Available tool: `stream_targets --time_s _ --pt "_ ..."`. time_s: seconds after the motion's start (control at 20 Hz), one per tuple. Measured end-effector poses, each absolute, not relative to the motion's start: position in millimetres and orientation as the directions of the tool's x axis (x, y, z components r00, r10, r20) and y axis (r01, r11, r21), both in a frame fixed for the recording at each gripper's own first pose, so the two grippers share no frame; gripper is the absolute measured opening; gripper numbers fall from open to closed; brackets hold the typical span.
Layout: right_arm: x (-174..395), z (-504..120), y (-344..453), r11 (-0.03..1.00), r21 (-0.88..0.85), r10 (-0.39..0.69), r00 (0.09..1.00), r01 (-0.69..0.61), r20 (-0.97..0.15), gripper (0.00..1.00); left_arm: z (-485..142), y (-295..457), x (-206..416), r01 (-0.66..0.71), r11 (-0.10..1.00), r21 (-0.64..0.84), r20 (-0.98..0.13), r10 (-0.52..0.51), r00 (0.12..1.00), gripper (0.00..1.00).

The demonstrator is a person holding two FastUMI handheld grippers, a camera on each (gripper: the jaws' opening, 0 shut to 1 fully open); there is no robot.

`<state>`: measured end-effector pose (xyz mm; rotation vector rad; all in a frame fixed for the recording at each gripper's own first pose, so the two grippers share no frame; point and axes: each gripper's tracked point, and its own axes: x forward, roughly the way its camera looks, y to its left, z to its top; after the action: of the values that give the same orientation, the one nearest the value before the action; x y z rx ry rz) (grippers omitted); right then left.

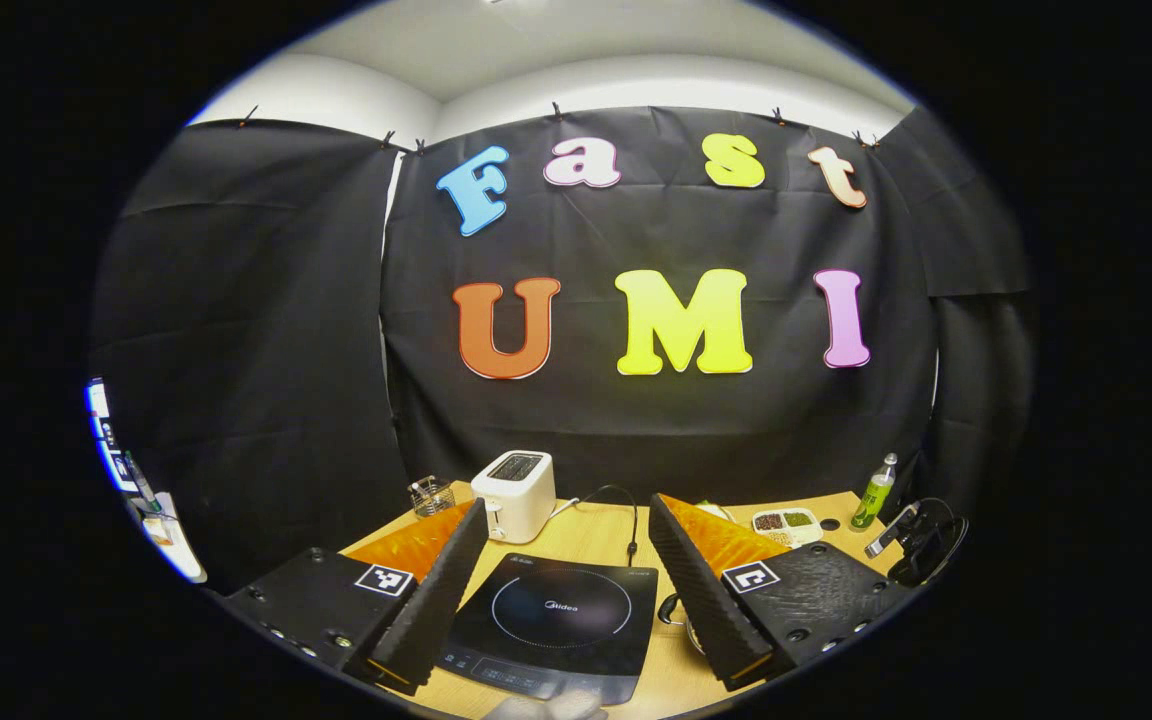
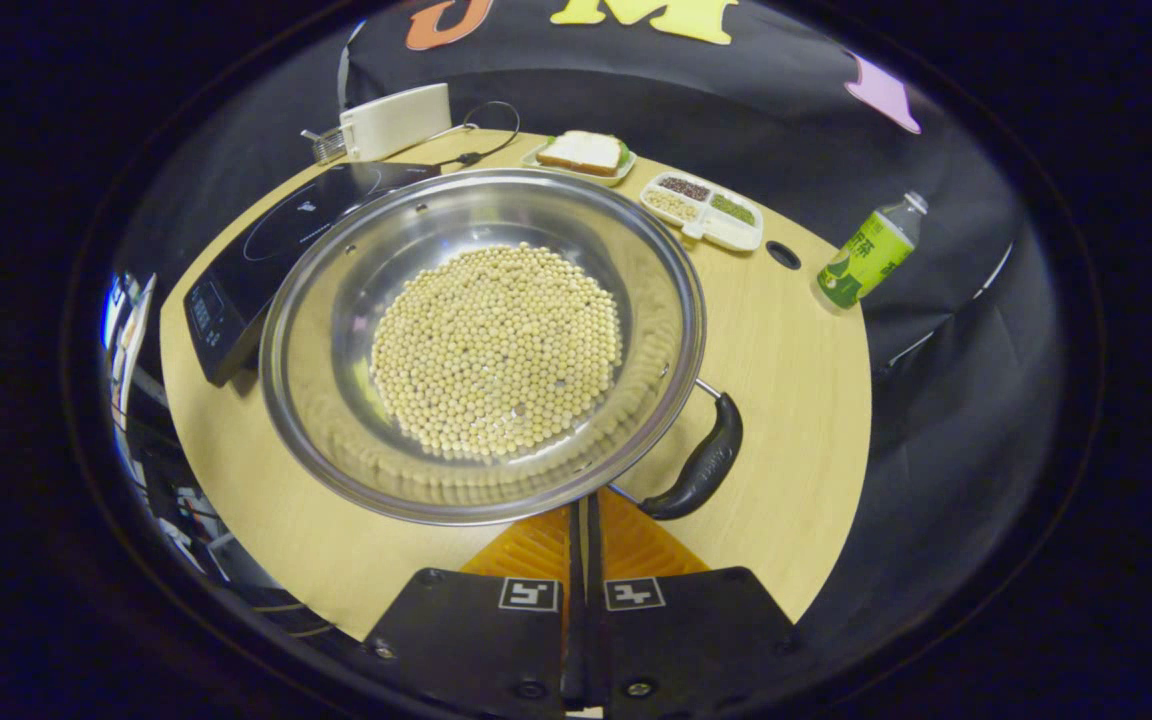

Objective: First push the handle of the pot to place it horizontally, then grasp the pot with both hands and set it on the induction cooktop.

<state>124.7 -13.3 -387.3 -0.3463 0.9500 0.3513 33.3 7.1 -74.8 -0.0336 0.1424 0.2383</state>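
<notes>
The right gripper [image 2: 583, 520], jaws closed on nothing, sits just by the pot [image 2: 481, 340] and its handle [image 2: 701, 465], likely to nudge it, while the left gripper [image 1: 566, 560] waits wide open over the cooktop [image 1: 556, 625]

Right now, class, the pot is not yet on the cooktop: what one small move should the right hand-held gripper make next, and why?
Probably nudge the pot's handle sideways. The right hand-held gripper is shut, just below the rim of the pot, with the handle lying next to it. The induction cooktop is bare, and the left hand-held gripper hangs open above it, so the push seems to come first.
</notes>
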Motion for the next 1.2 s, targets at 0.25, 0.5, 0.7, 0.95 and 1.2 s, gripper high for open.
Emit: stream_targets --time_s 0.25,0.5,0.7,0.95,1.2 --pt "147 -386 -29 0.854 -0.156 0.154 0.528 -0.496 -0.835 0.00 -79 -8 41 -0.259 0.965 -0.025 -0.150 0.253 0.956 0.96" --pt "165 -386 -41 0.833 -0.174 0.162 0.532 -0.526 -0.831 0.04 -85 -22 50 -0.269 0.963 -0.020 -0.168 0.262 0.950 0.97" --pt "163 -381 -45 0.858 -0.159 0.167 0.559 -0.488 -0.812 0.01 -91 -32 55 -0.247 0.969 -0.008 -0.173 0.242 0.955 0.97" --pt "147 -363 -53 0.899 -0.144 0.168 0.627 -0.415 -0.760 0.10 -93 -40 57 -0.201 0.980 0.013 -0.166 0.200 0.966 0.97" --pt "124 -336 -61 0.943 -0.109 0.152 0.699 -0.314 -0.699 0.61 -101 -47 58 -0.130 0.991 0.004 -0.179 0.129 0.975 0.97"
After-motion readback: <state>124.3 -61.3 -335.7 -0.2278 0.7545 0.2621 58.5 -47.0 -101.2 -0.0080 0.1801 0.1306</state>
